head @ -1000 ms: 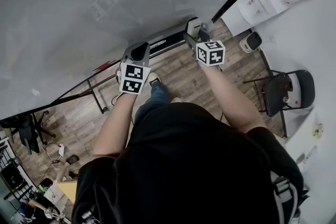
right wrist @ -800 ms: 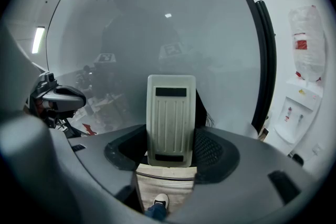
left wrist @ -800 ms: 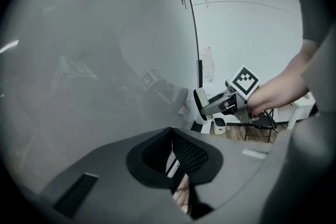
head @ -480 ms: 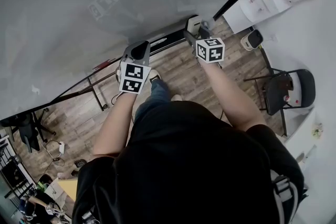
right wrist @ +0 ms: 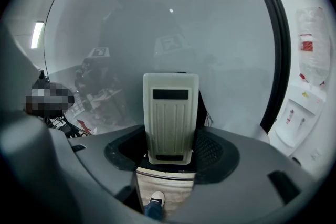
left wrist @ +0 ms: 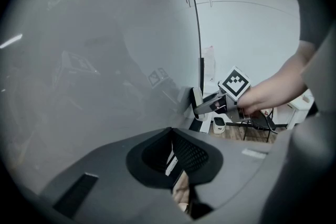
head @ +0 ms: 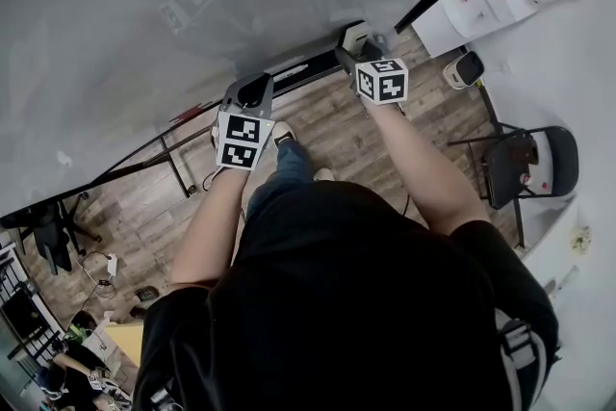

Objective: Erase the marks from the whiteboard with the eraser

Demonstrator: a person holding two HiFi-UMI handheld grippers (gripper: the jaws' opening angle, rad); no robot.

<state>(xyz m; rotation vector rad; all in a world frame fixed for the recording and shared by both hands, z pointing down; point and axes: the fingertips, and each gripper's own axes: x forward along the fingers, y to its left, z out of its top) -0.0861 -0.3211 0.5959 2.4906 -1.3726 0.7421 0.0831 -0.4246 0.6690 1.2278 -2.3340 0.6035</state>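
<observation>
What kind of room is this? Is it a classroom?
Probably an office or workroom, though I can't be sure. A big whiteboard stands on a frame, a black chair sits by the white wall, the floor is wood-look planks, and the right gripper holds an eraser.

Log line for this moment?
right gripper: shut on cream ribbed plastic eraser | left gripper: shut, empty | eraser at lower edge of grey whiteboard
</observation>
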